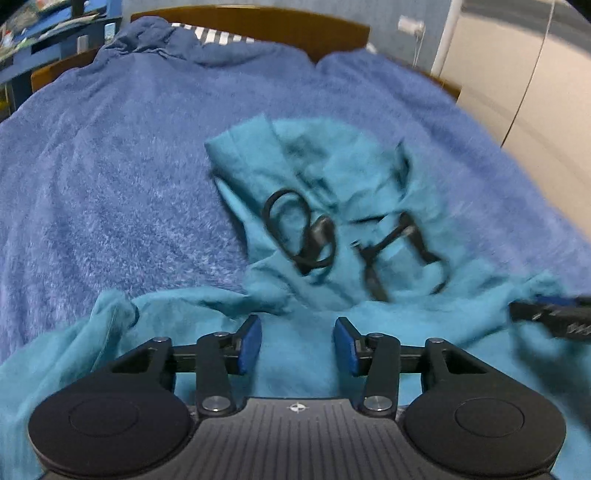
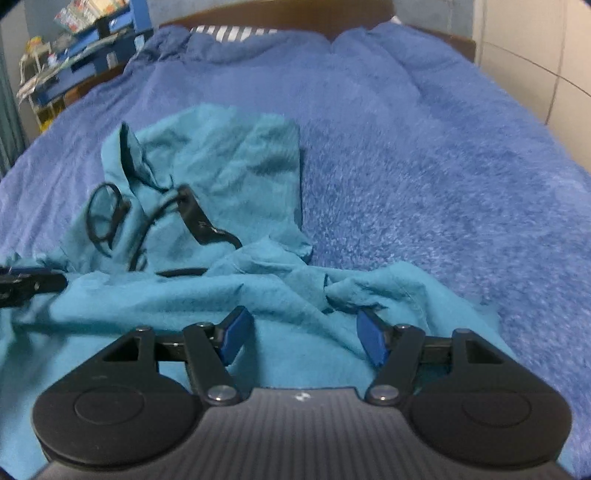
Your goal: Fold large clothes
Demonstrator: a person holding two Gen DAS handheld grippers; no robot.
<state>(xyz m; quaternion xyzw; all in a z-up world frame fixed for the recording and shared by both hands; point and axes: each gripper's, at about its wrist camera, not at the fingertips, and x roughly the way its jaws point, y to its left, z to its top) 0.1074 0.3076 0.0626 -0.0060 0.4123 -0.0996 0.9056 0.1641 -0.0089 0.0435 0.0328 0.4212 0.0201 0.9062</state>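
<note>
From the left wrist, the left gripper [image 1: 297, 341] is hovering with jaws parted, gripping nothing, over the teal garment [image 1: 332, 177] that is lying crumpled on the blue blanket [image 1: 110, 166]. From the right wrist, the right gripper [image 2: 304, 338] is gaping wide, empty too, above the same cloth. A black print [image 2: 147, 221] is showing, too blurred to read.

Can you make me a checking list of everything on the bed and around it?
Surface: bed with fuzzy blue blanket.
Job's things: teal garment, crumpled, not folded.
Clutter: nothing seen besides the cables.
Grippers: left gripper open over the garment; right gripper open over it too.
Cables: black cables looped on the garment.
Surroundings: wooden headboard, striped pillow, blue shelf, white cupboard.
</note>
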